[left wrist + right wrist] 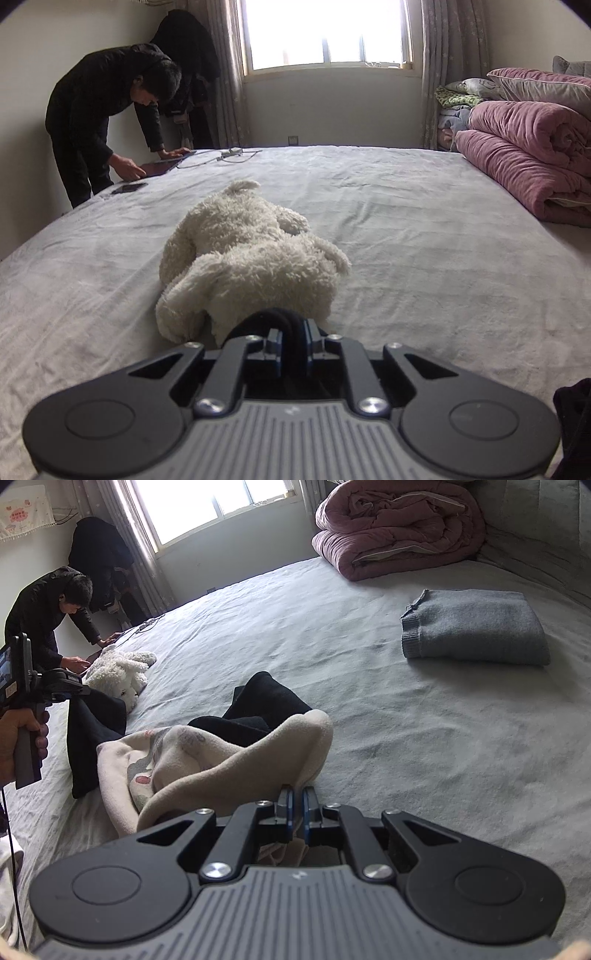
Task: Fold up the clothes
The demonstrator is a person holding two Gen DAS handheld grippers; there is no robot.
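Note:
My left gripper is shut on a fold of the black garment, held above the grey bed sheet. In the right wrist view the left gripper holds the black garment, which hangs down and trails across the bed. My right gripper is shut on the edge of a cream patterned garment that lies bunched over the black one. A folded grey sweater lies on the bed to the right.
A white plush toy lies just beyond the left gripper. A rolled pink quilt sits at the far right. A person in black bends over a tablet at the far left edge. A phone lies nearby.

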